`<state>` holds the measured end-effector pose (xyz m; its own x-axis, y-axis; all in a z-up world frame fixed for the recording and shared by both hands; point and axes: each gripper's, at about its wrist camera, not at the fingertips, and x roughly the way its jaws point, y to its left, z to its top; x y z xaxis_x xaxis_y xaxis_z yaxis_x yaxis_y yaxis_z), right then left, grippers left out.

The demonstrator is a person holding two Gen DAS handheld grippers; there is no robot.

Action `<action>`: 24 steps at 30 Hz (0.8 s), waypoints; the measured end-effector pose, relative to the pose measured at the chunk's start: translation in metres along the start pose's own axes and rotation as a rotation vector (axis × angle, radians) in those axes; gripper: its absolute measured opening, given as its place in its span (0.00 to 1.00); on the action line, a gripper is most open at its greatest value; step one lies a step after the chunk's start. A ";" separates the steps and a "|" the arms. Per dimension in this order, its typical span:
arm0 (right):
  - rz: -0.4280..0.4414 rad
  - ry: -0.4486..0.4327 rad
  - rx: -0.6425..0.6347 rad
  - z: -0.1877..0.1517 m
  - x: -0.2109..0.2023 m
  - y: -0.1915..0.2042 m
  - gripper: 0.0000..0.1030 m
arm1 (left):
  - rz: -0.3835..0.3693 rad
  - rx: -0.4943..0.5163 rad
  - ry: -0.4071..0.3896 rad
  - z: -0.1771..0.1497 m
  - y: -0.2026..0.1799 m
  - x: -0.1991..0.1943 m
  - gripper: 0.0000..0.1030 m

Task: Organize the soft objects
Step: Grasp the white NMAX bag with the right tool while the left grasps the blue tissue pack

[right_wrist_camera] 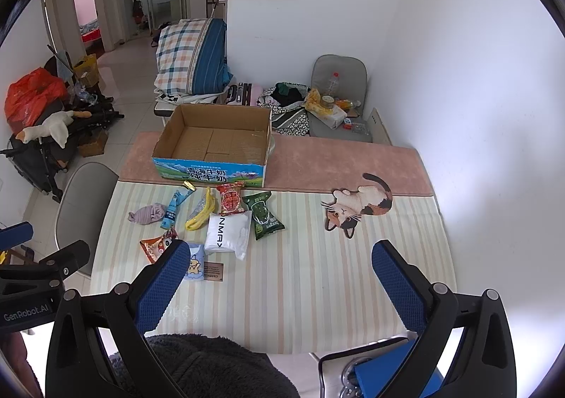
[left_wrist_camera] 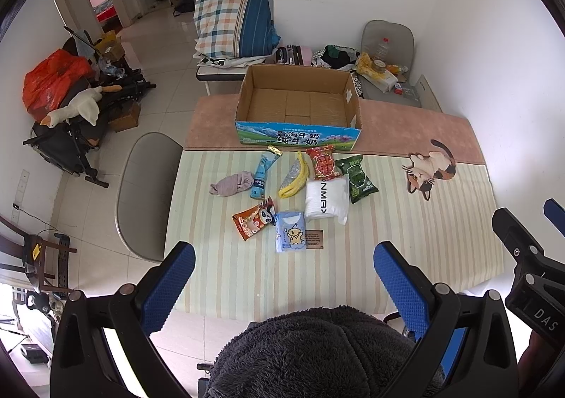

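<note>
While both claws hang over the near edge of the counter (left_wrist_camera: 388, 221) with fingers spread wide, left claw (left_wrist_camera: 282, 278) and right claw (right_wrist_camera: 280, 278) hold nothing; snack packs, a white pack (left_wrist_camera: 326, 200) and a crumpled cloth (left_wrist_camera: 231, 183) lie just near of the cardboard box (left_wrist_camera: 298, 101).

1. 1 cardboard box (left_wrist_camera: 298, 105), open top.
2. 3 snack packets: red (left_wrist_camera: 324, 162), green (left_wrist_camera: 358, 178), orange (left_wrist_camera: 253, 218).
3. 1 white folded pack (left_wrist_camera: 325, 201).
4. 1 light-blue pack (left_wrist_camera: 290, 231).
5. 1 blue tube (left_wrist_camera: 263, 173).
6. 1 yellow pouch (left_wrist_camera: 295, 176).
7. 1 crumpled grey cloth (left_wrist_camera: 232, 183).
8. 1 cat-shaped mat (left_wrist_camera: 429, 168).
9. 1 small brown card (left_wrist_camera: 314, 239).
</note>
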<state>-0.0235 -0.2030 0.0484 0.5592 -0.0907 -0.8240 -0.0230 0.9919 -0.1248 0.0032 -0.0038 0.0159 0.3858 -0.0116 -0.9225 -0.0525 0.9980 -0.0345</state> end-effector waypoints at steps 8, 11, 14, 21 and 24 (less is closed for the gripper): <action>0.013 -0.006 0.007 -0.004 -0.001 -0.003 1.00 | 0.002 0.000 -0.003 0.001 -0.001 0.001 1.00; 0.038 0.011 0.025 -0.004 0.008 -0.005 1.00 | -0.007 -0.012 -0.015 0.004 0.001 0.004 1.00; 0.064 0.041 0.048 -0.001 0.037 -0.006 1.00 | 0.026 -0.034 -0.052 0.016 0.010 0.020 1.00; 0.156 0.250 0.089 0.012 0.193 0.004 1.00 | 0.060 -0.152 0.073 0.037 0.052 0.128 1.00; 0.147 0.384 0.043 0.009 0.286 0.027 1.00 | 0.077 -0.153 0.159 0.033 0.058 0.185 0.99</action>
<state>0.1432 -0.2012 -0.1863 0.2020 0.0340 -0.9788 -0.0405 0.9988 0.0263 0.1019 0.0539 -0.1442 0.2260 0.0424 -0.9732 -0.2196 0.9756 -0.0085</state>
